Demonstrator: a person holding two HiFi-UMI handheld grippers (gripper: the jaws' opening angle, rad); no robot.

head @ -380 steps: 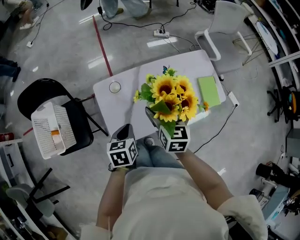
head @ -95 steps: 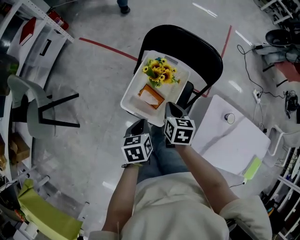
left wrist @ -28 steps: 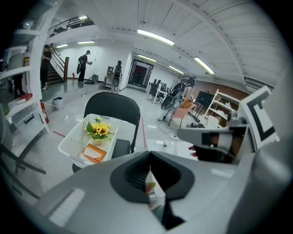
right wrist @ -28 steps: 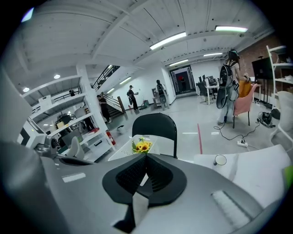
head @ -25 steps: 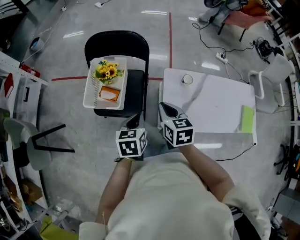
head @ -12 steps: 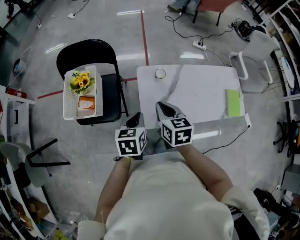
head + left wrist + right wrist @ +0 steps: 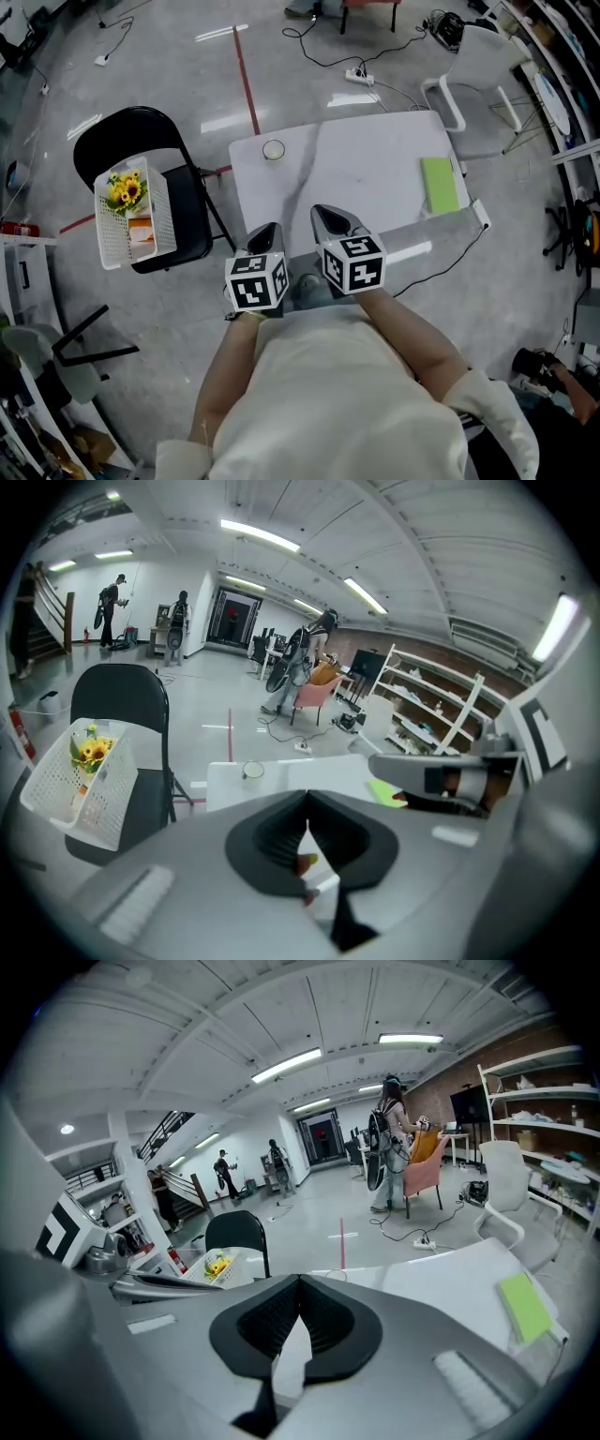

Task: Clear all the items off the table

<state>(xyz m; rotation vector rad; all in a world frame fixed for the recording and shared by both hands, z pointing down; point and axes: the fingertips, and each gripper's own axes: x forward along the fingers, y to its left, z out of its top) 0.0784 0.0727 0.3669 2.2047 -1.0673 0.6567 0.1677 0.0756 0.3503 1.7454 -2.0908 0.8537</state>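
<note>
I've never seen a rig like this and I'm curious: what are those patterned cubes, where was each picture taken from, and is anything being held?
There is no robot: a person holds a two-jaw gripper in each hand, and the cubes are parts of those grippers. The top-down picture comes from a camera on the person's head; the left gripper and right gripper show in its middle. The two rounded pictures come from cameras riding on each gripper, looking along its jaws. Both pairs of jaws are together, holding nothing. On the white table lie a green pad and a small round thing, too small to name. Beside it, a white basket on a black chair holds sunflowers and an orange box.
</note>
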